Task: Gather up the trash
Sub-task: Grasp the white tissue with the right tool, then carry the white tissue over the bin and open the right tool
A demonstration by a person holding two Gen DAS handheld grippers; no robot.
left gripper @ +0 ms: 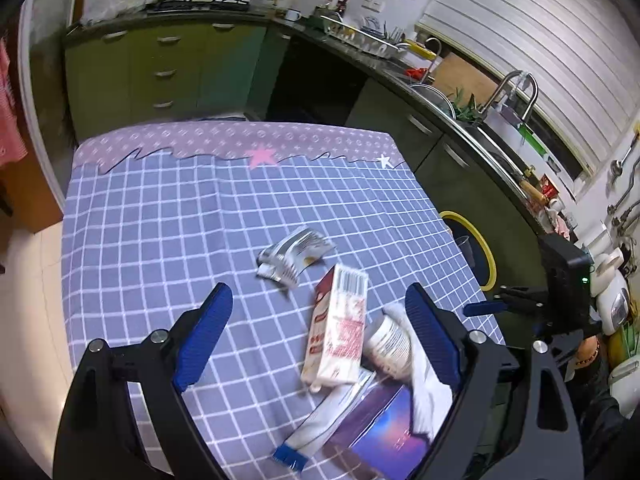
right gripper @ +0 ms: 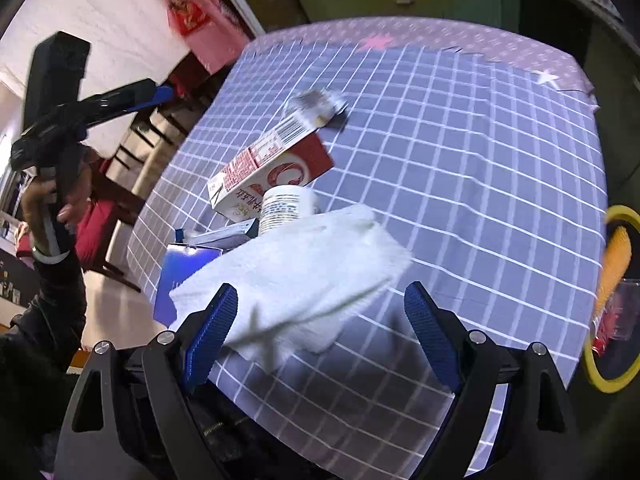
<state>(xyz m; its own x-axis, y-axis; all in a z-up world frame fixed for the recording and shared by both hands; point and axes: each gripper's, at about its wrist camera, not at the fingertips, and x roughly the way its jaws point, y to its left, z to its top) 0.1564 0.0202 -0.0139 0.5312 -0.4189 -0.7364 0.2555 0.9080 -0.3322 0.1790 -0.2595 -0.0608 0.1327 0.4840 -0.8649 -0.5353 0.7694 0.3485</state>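
Blur on everything. Purple box (left gripper: 376,436) cut off at frame edge; white cloth (right gripper: 296,272) half-covers tub (right gripper: 286,204). Carton (left gripper: 338,330), crumpled wrapper (left gripper: 294,256) on tablecloth (left gripper: 168,216); yellow-rimmed bin (left gripper: 482,248) beside table. Left gripper (left gripper: 320,340) and right gripper (right gripper: 316,336): jaws wide, holding nothing.

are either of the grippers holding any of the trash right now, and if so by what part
Nothing is held. The left gripper and the right gripper both stand open above the table, pads clear of the carton and white cloth.
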